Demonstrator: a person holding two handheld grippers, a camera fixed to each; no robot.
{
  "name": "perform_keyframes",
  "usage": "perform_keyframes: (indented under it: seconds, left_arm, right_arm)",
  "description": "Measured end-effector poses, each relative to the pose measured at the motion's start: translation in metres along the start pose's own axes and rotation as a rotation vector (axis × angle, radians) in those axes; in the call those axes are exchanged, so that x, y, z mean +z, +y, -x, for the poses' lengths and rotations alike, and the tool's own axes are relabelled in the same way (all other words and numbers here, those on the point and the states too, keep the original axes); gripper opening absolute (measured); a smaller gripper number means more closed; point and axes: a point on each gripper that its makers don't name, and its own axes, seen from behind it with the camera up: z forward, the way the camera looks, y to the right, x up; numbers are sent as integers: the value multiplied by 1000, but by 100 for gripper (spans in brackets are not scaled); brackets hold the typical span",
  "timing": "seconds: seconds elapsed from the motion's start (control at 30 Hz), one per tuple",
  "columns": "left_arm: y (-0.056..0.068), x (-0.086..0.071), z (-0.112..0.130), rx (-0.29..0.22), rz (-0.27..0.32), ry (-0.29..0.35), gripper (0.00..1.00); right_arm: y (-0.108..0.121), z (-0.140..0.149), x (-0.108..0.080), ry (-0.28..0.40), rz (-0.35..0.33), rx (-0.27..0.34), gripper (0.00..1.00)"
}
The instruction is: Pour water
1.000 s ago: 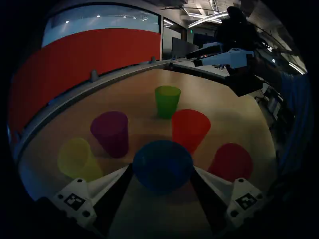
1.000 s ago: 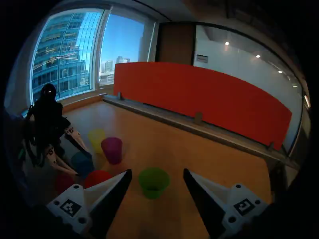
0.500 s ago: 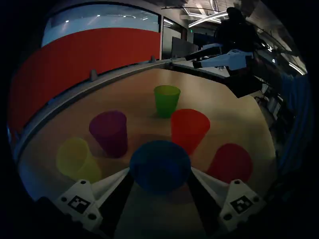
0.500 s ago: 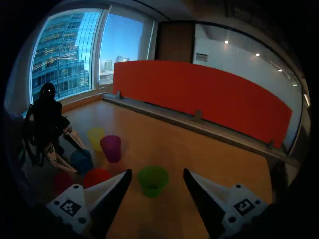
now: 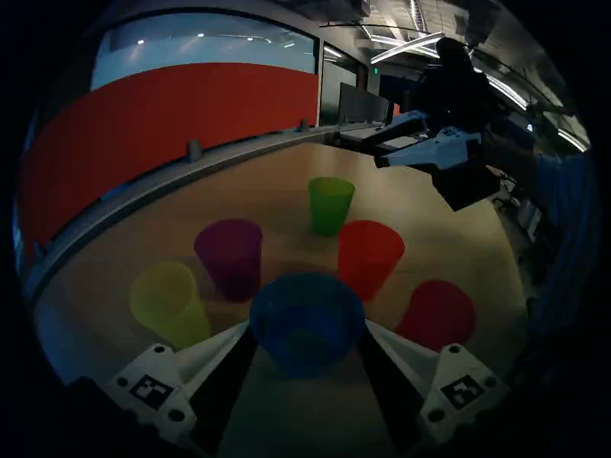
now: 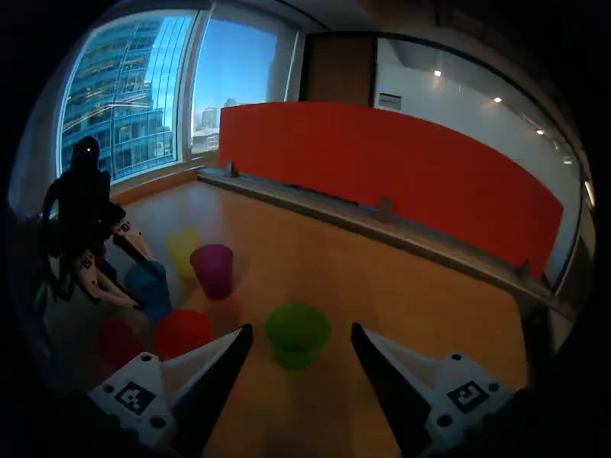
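My left gripper (image 5: 307,325) is shut on a blue cup (image 5: 307,305), its white fingers (image 5: 206,355) pressing both sides. In the right gripper view the same blue cup (image 6: 150,290) sits in the left gripper (image 6: 145,284) at the far left, slightly above the table. A green cup (image 6: 298,336) stands upright just beyond my right gripper (image 6: 301,328), which is open with its fingers wide apart. From the left gripper view, the right gripper (image 5: 397,145) hovers above and behind the green cup (image 5: 330,204). I cannot see any water in the cups.
On the wooden table (image 5: 252,183) stand a purple cup (image 5: 229,256), a yellow cup (image 5: 168,301), an orange-red cup (image 5: 369,256) and a red cup (image 5: 439,313). A red partition (image 5: 153,107) lines the far edge. A blue sleeve (image 5: 565,221) is at the right.
The left fingers closed in on the blue cup, and it has risen a little off the table. The right gripper stayed open and shifted slightly above the green cup.
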Motion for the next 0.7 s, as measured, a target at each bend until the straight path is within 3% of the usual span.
perform_keyframes:
  seconds: [0.7]
  left_arm:
    - [-17,-51,-42,-22,-95,160,85]
  right_arm:
    - [-6,32,27,-63,-17,-18,100]
